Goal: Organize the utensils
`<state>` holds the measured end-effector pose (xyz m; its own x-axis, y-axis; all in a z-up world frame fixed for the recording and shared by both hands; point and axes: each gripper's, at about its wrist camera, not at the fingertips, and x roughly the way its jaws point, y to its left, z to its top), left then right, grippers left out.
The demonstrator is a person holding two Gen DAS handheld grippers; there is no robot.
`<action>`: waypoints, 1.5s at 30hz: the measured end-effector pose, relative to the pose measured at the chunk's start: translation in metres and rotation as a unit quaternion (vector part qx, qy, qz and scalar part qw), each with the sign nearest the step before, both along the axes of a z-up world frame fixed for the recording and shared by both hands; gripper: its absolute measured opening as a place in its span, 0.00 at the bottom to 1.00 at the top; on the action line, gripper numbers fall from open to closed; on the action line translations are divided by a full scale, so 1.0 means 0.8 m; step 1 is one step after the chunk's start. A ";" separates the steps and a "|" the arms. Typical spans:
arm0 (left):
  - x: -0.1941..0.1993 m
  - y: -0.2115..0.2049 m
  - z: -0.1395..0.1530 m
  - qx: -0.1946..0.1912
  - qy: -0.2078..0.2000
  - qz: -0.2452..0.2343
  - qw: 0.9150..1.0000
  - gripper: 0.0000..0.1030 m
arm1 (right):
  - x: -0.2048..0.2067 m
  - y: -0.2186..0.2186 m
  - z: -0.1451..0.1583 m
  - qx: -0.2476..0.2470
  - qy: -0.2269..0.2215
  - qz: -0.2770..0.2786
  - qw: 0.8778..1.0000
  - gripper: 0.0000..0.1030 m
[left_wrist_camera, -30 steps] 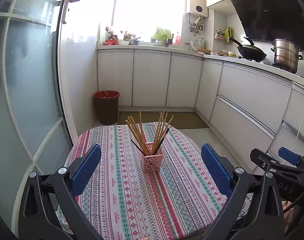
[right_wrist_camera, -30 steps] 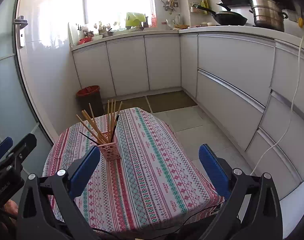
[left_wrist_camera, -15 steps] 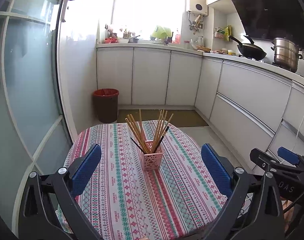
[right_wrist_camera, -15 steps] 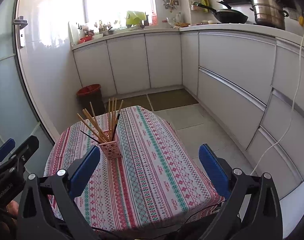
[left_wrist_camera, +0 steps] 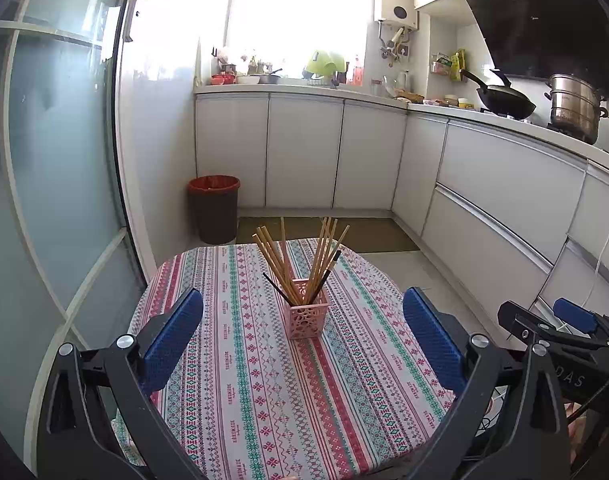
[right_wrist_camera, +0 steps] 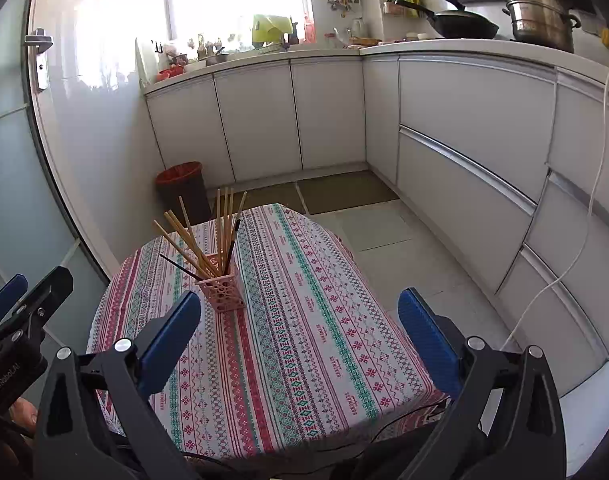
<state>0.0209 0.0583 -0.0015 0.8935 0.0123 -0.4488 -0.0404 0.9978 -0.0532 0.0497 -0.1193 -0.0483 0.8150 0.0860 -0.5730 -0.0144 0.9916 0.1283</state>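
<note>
Both grippers, left gripper (left_wrist_camera: 302,334) and right gripper (right_wrist_camera: 300,330), hang released, well short of the pink holder (left_wrist_camera: 306,313); a careless reach at the splayed chopsticks (left_wrist_camera: 300,258) could topple it.

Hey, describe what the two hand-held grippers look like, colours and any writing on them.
Both look alike: black angular frames with silver bolts and blue ribbed finger pads. The left hand-held gripper has pads like those of the right hand-held gripper. White lettering marks their sides, only partly legible; thin black cables trail below.

both wrist views face holder (left_wrist_camera: 306,314), table (right_wrist_camera: 312,320)
</note>
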 end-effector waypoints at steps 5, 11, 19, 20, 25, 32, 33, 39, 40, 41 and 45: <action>0.000 0.000 0.000 0.000 0.001 0.000 1.000 0.93 | 0.002 -0.001 0.001 0.000 0.001 0.000 1.000 0.94; 0.001 0.000 -0.002 0.000 0.003 0.000 1.000 0.93 | 0.003 -0.001 -0.001 0.001 0.003 -0.001 1.000 0.94; 0.001 0.001 -0.004 -0.002 0.005 0.002 1.000 0.93 | 0.003 0.000 -0.003 0.001 0.005 0.000 1.000 0.94; 0.001 0.001 -0.004 -0.002 0.006 0.001 1.000 0.93 | 0.003 0.000 -0.003 0.001 0.005 -0.001 1.000 0.94; 0.002 0.002 -0.004 -0.003 0.007 0.000 1.000 0.93 | 0.004 0.001 -0.004 0.002 0.007 0.000 1.000 0.94; 0.003 -0.002 -0.005 -0.001 0.010 0.002 1.000 0.93 | 0.005 0.001 -0.004 0.002 0.009 0.001 1.000 0.94; 0.003 -0.002 -0.006 -0.002 0.011 0.002 1.000 0.93 | 0.004 0.001 -0.005 0.002 0.009 0.001 1.000 0.94; 0.003 -0.003 -0.005 -0.002 0.011 0.003 1.000 0.93 | 0.006 -0.002 -0.006 0.004 0.011 0.002 1.000 0.94; 0.004 -0.003 -0.006 -0.002 0.012 0.003 1.000 0.93 | 0.007 -0.001 -0.006 0.004 0.012 0.002 1.000 0.94; 0.004 -0.003 -0.006 -0.002 0.012 0.004 1.000 0.93 | 0.007 -0.002 -0.006 0.005 0.012 0.002 1.000 0.94; 0.004 -0.003 -0.007 -0.002 0.013 0.005 1.000 0.93 | 0.005 -0.003 -0.008 0.005 0.012 0.002 1.000 0.94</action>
<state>0.0242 0.0558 -0.0071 0.8812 0.0191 -0.4723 -0.0511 0.9972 -0.0551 0.0539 -0.1215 -0.0550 0.8001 0.0949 -0.5923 -0.0148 0.9902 0.1387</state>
